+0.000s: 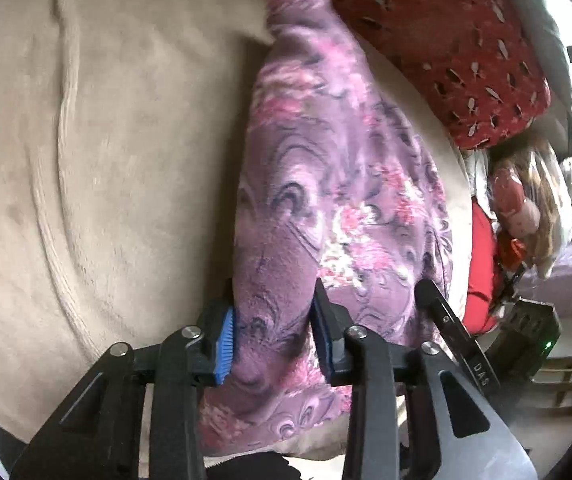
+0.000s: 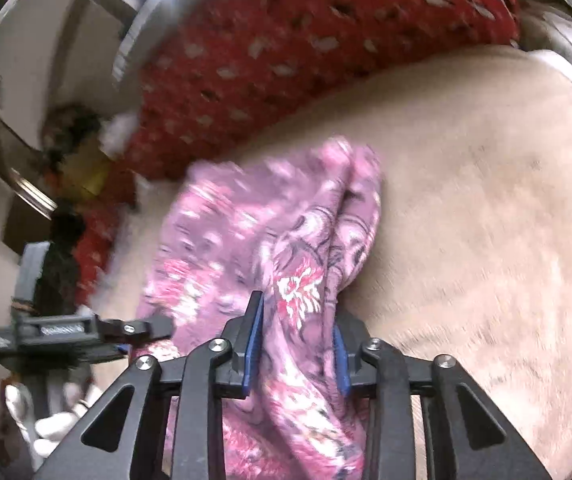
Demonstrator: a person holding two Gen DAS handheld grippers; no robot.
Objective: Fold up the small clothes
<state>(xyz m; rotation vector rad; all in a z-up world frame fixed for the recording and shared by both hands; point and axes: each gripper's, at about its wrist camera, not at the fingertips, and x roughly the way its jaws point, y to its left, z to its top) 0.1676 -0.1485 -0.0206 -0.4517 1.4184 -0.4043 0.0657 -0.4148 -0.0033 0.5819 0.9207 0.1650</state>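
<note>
Both grippers clamped on the purple floral cloth, over the beige blanket

Left gripper: blue pads narrow, cloth bunched between them, rest of it running far, draped on beige blanket. Right gripper: pads pinching a fold of the same cloth; view blurred. Right gripper's finger shows just right of the left one. Red patterned cushion on the far side

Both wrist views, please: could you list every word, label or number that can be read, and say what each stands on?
"DAS": white letters on the black finger of the right gripper, seen in the left wrist view.
A white label on the left gripper, seen in the right wrist view: too blurred to read.
The purple patterned cloth bears no text.
</note>
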